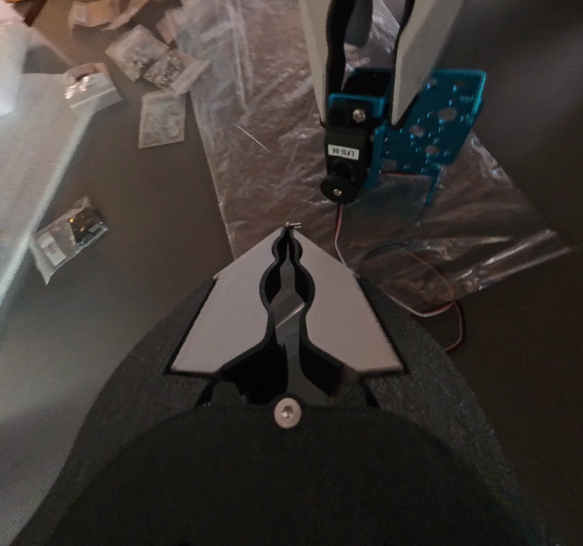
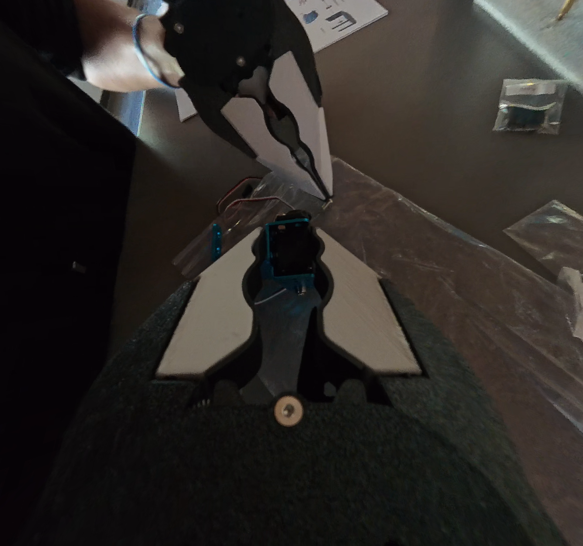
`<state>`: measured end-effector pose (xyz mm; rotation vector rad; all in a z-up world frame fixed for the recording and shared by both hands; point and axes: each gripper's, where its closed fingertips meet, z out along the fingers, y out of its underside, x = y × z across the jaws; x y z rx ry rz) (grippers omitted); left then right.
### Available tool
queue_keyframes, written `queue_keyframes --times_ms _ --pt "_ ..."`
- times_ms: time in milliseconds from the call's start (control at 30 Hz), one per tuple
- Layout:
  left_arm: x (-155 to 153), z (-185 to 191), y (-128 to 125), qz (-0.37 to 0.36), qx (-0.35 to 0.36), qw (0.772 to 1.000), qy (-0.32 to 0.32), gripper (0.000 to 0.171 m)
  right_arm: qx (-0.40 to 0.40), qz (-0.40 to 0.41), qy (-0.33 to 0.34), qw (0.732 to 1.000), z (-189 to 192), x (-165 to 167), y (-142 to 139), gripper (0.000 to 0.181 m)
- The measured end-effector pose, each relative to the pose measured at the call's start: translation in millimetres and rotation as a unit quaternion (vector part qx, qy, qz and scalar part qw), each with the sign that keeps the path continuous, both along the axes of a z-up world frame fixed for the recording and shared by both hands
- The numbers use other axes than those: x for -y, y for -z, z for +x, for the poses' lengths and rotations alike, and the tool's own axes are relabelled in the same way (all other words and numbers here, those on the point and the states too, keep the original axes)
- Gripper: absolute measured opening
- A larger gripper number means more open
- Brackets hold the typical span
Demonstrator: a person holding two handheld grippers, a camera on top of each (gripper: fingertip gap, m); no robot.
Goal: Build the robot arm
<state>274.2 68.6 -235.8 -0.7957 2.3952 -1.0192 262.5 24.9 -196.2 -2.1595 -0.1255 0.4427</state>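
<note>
Left gripper [image 1: 289,227], frame centre, pinching a tiny silver metal screw [image 1: 293,223] at the fingertips: light, slippery, easily dropped. Right gripper [image 2: 288,231] clamping the blue anodised metal bracket [image 2: 285,248] around a black servo; rigid, gripping by flat sides over crinkled clear plastic sheet [image 2: 441,262].

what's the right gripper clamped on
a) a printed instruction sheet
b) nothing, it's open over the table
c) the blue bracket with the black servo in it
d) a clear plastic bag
c: in the right wrist view the right gripper has its fingers closed on the blue bracket that carries the black servo, and the left wrist view shows the same hold from the front.
</note>
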Motion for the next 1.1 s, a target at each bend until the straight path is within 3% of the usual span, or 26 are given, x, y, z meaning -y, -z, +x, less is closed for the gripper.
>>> queue_keyframes --times_ms 100,233,433,533,667,767,833,900,1000,1100 --pt "-2 11 -26 -0.052 0.026 0.997 -0.059 0.0 0.046 -0.01 0.037 0.998 13 -3 4 0.026" --pt "11 16 -56 -0.137 0.036 0.985 -0.099 0.0 0.043 -0.004 0.064 0.997 18 -7 3 0.026" --pt "26 19 -53 -0.156 0.034 0.977 -0.142 0.0 0.031 -0.002 0.064 0.997 16 -8 5 0.026" --pt "9 23 -50 -0.119 0.051 0.977 -0.167 0.0 0.036 -0.001 0.06 0.998 15 -8 5 0.026" --pt "-7 18 -24 -0.091 -0.022 0.986 -0.137 0.0 0.021 -0.011 0.044 0.999 14 -1 5 0.026" --pt "-3 19 -11 -0.05 -0.036 0.996 -0.067 0.016 0.014 -0.024 0.042 0.999 16 8 3 0.026" --pt "2 19 -1 -0.012 -0.052 0.998 -0.019 0.016 0.023 -0.019 0.051 0.998 21 10 -1 0.026" --pt "8 20 4 -0.003 -0.08 0.997 -0.013 0.016 0.027 -0.013 0.057 0.998 25 13 -5 0.026" --pt "24 22 0 -0.055 -0.102 0.992 -0.048 0.018 0.052 -0.017 0.065 0.996 33 20 -6 0.026" --pt "24 29 4 -0.048 -0.076 0.991 -0.103 0.021 0.067 -0.02 0.079 0.994 42 25 -8 0.026"
